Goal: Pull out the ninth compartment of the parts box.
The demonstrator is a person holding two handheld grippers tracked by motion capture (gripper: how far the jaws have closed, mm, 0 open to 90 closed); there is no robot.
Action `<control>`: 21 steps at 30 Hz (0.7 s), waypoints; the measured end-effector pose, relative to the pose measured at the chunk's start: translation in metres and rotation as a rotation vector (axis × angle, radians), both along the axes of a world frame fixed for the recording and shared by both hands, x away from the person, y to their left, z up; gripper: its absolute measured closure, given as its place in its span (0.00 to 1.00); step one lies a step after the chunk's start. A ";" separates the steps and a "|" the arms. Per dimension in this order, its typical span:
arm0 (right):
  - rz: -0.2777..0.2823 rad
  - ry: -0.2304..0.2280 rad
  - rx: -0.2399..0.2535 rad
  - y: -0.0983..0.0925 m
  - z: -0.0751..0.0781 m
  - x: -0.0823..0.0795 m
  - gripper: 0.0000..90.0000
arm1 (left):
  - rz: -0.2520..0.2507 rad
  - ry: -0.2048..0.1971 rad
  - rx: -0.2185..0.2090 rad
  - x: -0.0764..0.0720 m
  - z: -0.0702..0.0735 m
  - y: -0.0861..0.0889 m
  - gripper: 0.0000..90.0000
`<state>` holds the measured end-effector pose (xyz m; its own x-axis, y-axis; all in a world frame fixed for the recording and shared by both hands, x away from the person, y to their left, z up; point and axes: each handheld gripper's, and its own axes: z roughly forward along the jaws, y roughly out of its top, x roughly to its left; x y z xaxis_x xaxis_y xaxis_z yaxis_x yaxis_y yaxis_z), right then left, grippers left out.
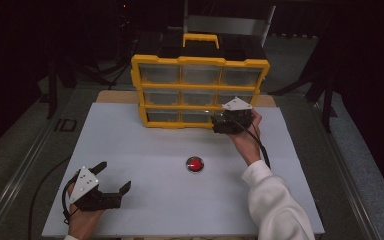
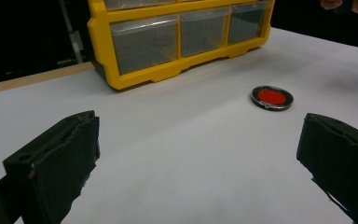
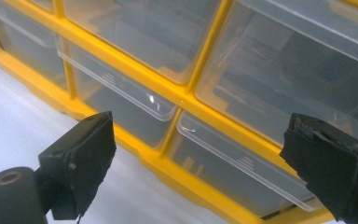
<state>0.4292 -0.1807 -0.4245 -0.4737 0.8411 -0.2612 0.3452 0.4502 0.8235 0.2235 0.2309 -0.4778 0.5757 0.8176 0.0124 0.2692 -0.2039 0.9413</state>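
A yellow organizer (image 1: pixel 200 61) with three rows of clear drawers stands at the back of the white table (image 1: pixel 130 145). My right gripper (image 1: pixel 225 120) is open right in front of its bottom right drawer (image 3: pixel 242 179), whose clear front lip lies between the jaws; no contact is visible. At the near left, my left gripper (image 1: pixel 114 176) rests low over the table, open with nothing between its jaws. A red round button (image 1: pixel 195 164) lies in the middle of the table, ahead and to the right in the left gripper view (image 2: pixel 271 97). The drawers look empty.
The organizer (image 2: pixel 177 42) has a yellow carry handle (image 1: pixel 200 38) on top. A wooden strip (image 2: pixel 28 80) runs along the table's back edge behind it. Metal rails (image 1: pixel 20 170) flank the table, and dark floor lies beyond. Bare table surface surrounds the button.
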 end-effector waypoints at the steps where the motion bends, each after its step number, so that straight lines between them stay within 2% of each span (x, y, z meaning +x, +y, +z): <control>1: 0.000 0.003 -0.014 0.001 0.000 0.001 0.10 | 0.000 0.000 -0.001 0.000 0.000 0.000 0.00; 6: -0.003 0.004 -0.053 0.002 -0.002 0.004 0.10 | 0.000 -0.002 0.000 0.000 0.000 0.000 0.00; 15: -0.001 -0.007 -0.184 0.005 -0.011 0.005 0.10 | 0.001 -0.001 -0.001 0.000 0.000 0.001 0.00; 17: 0.000 -0.007 -0.192 0.005 -0.012 0.005 0.10 | 0.001 -0.001 -0.001 0.000 0.000 0.001 0.00; 18: -0.006 -0.006 -0.223 0.005 -0.013 0.006 0.10 | 0.001 0.000 -0.001 0.000 0.000 0.000 0.00; 21: -0.002 -0.012 -0.257 0.004 -0.013 0.007 0.10 | 0.000 -0.001 -0.001 0.000 0.000 0.000 0.00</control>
